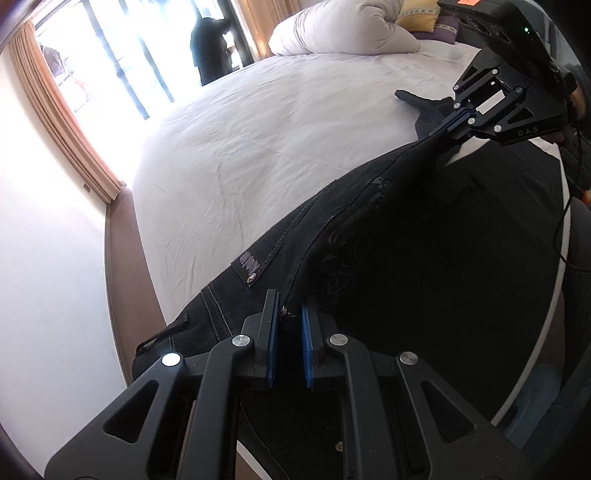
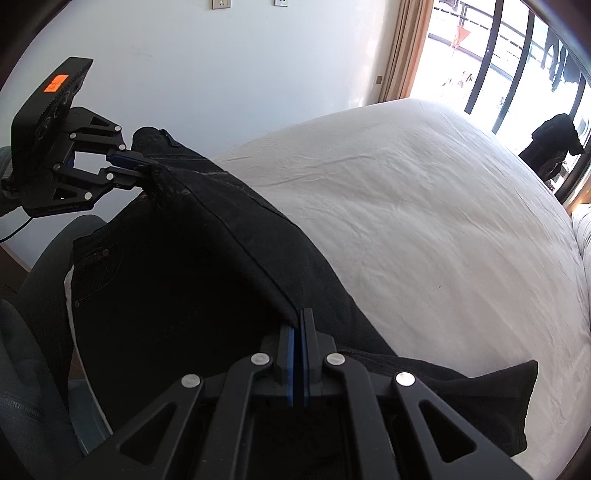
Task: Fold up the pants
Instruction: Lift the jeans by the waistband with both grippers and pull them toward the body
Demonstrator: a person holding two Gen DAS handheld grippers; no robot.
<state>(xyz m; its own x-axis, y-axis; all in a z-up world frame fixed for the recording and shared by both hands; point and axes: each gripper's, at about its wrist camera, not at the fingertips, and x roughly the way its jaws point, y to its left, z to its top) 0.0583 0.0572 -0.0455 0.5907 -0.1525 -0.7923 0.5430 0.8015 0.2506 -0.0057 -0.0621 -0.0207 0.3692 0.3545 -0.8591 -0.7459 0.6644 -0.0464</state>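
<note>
— Blue pads on the left gripper, what are they on?

— Its jaws are pinched on the waistband of the black pants, by a metal button.

— And the right gripper?

— Jaws nearly closed on a folded edge of the same pants, at the leg end.

— Where do the pants sit?

— Stretched between both grippers, lifted at the near side of the white bed, one leg end trailing on the sheet. A pillow lies at the head.
</note>
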